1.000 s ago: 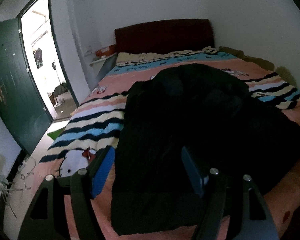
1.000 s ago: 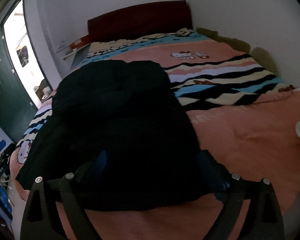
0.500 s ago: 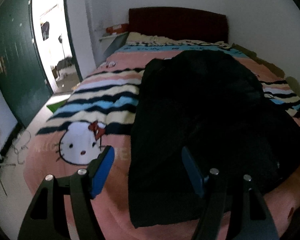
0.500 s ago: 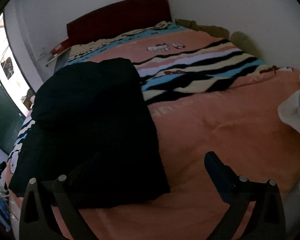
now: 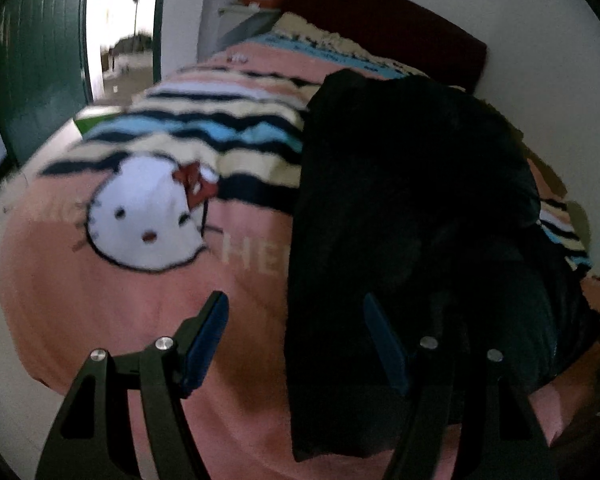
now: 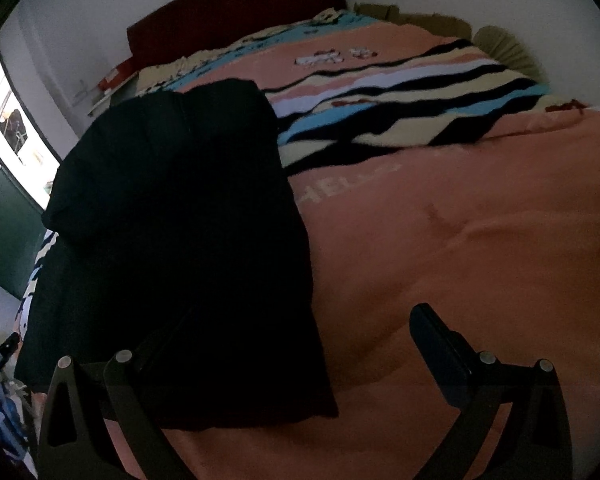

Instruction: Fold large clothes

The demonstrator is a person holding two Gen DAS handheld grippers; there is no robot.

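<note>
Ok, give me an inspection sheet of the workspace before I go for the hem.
Surface: bed with pink cartoon-cat blanket, striped band across the middle.
Job's things: black garment lying lengthwise on the blanket, bunched toward the headboard; hem nearest the cameras.
Clutter: white item at the right edge of the right view, unclear.
Grippers: left tongs open, straddling the garment's left edge; right tongs open, have just been widening, over its right hem corner, nothing gripped.
Cables: nothing seen.
Surroundings: green door open beside the bed; white walls.
</note>
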